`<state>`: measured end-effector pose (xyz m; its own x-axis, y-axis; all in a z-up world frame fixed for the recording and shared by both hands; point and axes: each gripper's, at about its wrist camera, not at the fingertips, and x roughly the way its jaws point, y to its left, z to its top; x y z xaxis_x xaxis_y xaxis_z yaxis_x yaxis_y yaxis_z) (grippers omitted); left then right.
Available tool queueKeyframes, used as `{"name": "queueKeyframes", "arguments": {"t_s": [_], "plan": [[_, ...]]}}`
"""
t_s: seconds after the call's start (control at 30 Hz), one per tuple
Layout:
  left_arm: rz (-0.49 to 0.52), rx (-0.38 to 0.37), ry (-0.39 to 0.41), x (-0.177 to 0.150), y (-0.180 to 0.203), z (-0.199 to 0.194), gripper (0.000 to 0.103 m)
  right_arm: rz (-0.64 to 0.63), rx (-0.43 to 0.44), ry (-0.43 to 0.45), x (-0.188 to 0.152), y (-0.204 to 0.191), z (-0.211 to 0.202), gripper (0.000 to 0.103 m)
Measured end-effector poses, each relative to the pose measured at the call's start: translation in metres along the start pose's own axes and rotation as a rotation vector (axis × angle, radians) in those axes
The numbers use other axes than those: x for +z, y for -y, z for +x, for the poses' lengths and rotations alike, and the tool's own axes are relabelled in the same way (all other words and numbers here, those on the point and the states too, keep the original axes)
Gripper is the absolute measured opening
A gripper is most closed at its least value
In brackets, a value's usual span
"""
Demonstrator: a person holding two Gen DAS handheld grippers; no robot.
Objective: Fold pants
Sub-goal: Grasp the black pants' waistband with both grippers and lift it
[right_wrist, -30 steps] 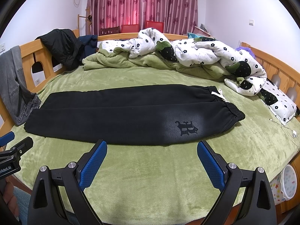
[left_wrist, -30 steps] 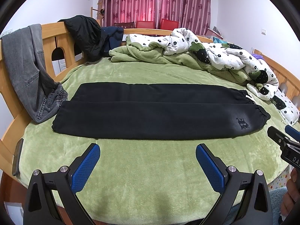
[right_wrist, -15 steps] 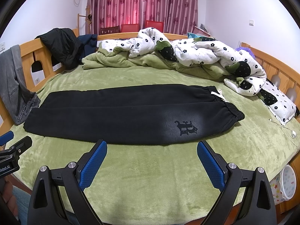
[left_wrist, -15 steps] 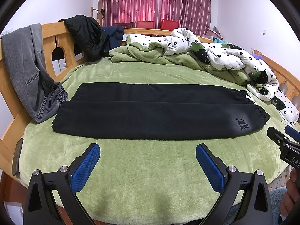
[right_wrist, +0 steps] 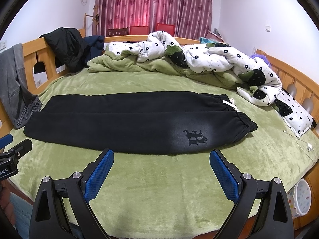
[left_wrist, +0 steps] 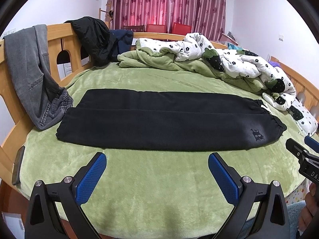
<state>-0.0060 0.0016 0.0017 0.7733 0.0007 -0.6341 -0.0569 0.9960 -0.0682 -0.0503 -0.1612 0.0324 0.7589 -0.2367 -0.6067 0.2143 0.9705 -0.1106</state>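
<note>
1. The black pants [left_wrist: 159, 123] lie flat across the middle of both frames on the green blanket [left_wrist: 159, 179] of the bed, folded lengthwise with one leg over the other, the elastic waistband at the right end and the cuffs at the left.
2. A dark emblem [right_wrist: 195, 137] shows on the cloth near the waistband, and a white drawstring [right_wrist: 232, 103] lies at the upper right edge of the pants.
3. The left claw [left_wrist: 157, 176] sits released at the bottom of the left wrist frame, blue pads wide apart over bare blanket, not touching the pants.
4. The right claw [right_wrist: 161, 174] is likewise released at the bottom of the right wrist frame, empty, just short of the near edge of the pants.
5. Grey jeans [left_wrist: 30, 75] hang over the wooden bed rail [left_wrist: 57, 39] at the upper left, their lower end resting just beside the cuffs.
6. A crumpled quilt [right_wrist: 199, 59] fills the far side of the bed, upper right.
</note>
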Motion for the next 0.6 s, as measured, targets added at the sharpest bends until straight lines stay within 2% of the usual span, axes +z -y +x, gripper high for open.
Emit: {"name": "queueKeyframes", "arguments": {"t_s": [0.17,0.27,0.33,0.37,0.4,0.47,0.5,0.53,0.6], "plan": [[-0.025,-0.020,0.007,0.005,0.000,-0.014,0.103,-0.002,-0.021,0.022,0.009,-0.006,-0.007,0.101],[-0.107,-0.073,-0.001,0.007,-0.005,-0.022,0.103,0.076,0.028,0.017,0.011,-0.005,-0.005,0.103],[-0.143,-0.097,-0.025,0.012,-0.008,-0.023,0.102,0.094,0.035,0.002,0.014,-0.009,-0.005,0.103],[-0.155,-0.113,-0.011,0.016,-0.009,-0.024,0.102,0.092,0.038,0.009,0.016,-0.010,-0.006,0.103],[-0.159,-0.113,0.014,0.017,-0.010,-0.024,0.102,0.092,0.045,0.023,0.018,-0.010,-0.007,0.103],[-0.142,-0.046,0.047,0.015,-0.012,-0.013,0.102,0.114,0.058,0.035,0.017,-0.006,-0.006,0.103],[-0.167,-0.024,0.020,0.013,-0.017,-0.002,0.102,0.134,0.069,0.027,0.018,-0.003,-0.004,0.103],[-0.192,-0.038,-0.002,0.013,-0.023,0.005,0.102,0.156,0.112,0.012,0.020,0.003,0.002,0.103],[-0.251,-0.103,-0.037,0.018,-0.041,0.019,0.102,0.183,0.186,-0.016,0.025,0.014,0.012,0.103]]}}
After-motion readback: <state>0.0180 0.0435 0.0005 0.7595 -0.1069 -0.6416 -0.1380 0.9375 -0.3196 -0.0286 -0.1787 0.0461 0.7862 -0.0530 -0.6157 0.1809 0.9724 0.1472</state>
